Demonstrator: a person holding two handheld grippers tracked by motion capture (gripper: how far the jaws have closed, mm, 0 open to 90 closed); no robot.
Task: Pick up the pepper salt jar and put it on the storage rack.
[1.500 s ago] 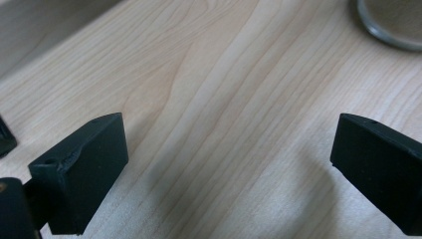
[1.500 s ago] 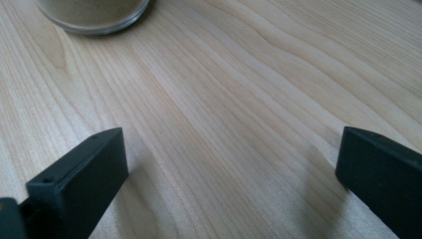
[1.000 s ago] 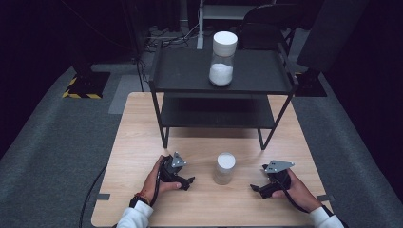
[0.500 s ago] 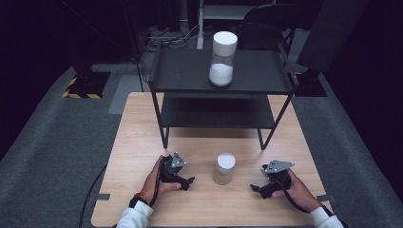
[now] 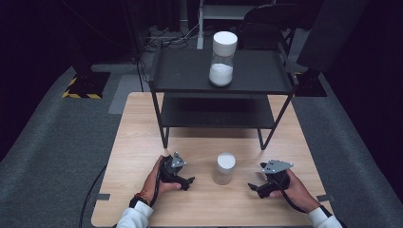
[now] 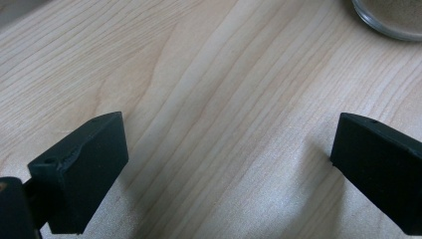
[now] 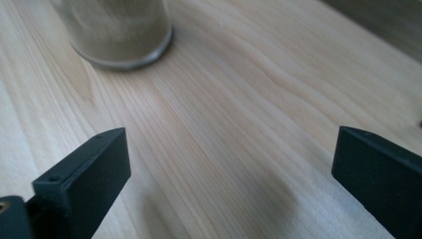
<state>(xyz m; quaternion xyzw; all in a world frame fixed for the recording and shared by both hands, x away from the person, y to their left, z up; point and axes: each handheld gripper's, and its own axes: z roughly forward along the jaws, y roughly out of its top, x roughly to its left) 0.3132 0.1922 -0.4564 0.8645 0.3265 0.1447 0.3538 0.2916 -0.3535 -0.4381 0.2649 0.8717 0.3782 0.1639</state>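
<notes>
Pale wood grain covers the table [image 5: 138,142] we see from the high view, with grey carpet [image 5: 52,156] around it. Toward the far edge stands a black two-tier shelf [image 5: 256,71], its legs planted on the wood. On its top tier a tall jar [image 5: 222,59] with a white lid stands upright, partly filled with white powder. Near the front edge a small jar [image 5: 224,168] with a white lid stands alone between the left gripper [image 5: 185,183] and the right gripper [image 5: 253,186], apart from both. Each gripper rests low at the table, held in a hand, and nothing stands between either one and the small jar.

From the left gripper view we see the left gripper [image 6: 226,169] with its black jaws spread wide over bare wood, holding nothing. The small jar's base [image 6: 388,17] shows at the top right corner.

From the right gripper view the right gripper [image 7: 229,179] is likewise spread wide and empty. The small jar [image 7: 117,30] stands ahead at the upper left, blurred, with open wood between it and the jaws.
</notes>
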